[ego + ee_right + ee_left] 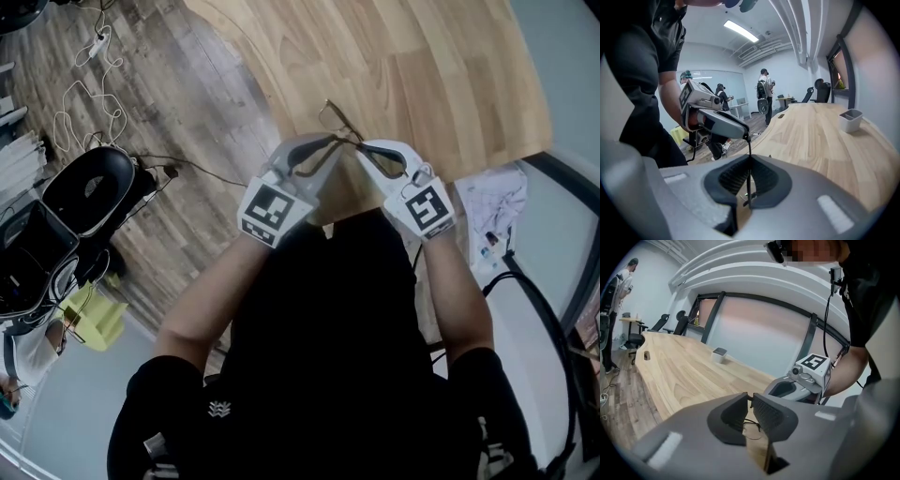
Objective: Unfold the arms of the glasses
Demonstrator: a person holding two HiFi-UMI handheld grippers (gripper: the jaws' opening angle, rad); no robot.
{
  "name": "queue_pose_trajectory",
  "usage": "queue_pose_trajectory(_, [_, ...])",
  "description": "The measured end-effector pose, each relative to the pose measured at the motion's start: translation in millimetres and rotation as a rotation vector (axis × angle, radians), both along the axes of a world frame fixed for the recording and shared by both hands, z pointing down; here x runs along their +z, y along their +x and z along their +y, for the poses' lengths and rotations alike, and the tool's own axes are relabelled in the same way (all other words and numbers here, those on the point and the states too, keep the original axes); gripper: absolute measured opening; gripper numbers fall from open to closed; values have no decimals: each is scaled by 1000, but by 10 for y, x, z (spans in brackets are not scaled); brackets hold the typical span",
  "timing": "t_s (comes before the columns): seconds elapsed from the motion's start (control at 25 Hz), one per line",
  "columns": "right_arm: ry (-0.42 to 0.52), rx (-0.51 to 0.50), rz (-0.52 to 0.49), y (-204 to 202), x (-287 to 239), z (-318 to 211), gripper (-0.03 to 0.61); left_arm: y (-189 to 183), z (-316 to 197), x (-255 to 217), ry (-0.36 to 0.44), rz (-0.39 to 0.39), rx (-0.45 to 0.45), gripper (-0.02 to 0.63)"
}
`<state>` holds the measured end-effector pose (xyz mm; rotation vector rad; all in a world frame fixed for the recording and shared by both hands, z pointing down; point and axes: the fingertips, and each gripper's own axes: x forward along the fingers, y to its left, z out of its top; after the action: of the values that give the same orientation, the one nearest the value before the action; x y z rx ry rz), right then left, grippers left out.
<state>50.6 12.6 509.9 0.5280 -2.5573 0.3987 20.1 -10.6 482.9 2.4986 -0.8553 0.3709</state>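
Observation:
Thin wire-framed glasses hang just over the near edge of the wooden table, held between both grippers. My left gripper pinches the tip of a dark arm of the glasses; in the left gripper view its pads are almost together on that arm, with the wire rim below. My right gripper is shut on the same thin dark arm, which runs up from its jaws to the left gripper's tip. The two grippers face each other, tips close.
A small grey cup stands far out on the table. On the wood floor at left are a black chair, white cables and a yellow-green bag. Papers lie at right. A person stands far off.

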Motion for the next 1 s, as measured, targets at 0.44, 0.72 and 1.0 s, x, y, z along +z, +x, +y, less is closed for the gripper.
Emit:
queue_pose_trajectory(0.44, [-10,17,-13,79,-86,127,17,151,114,-171,31,-16,59,26])
queue_pose_trajectory(0.72, [11,61,-73,399,-338,81,17,269,149,-231,44,-55,78,23])
queue_pose_trajectory(1.0, [19,284,-127,887,-489,-104,17,402,327,-362,123,-118,114,23])
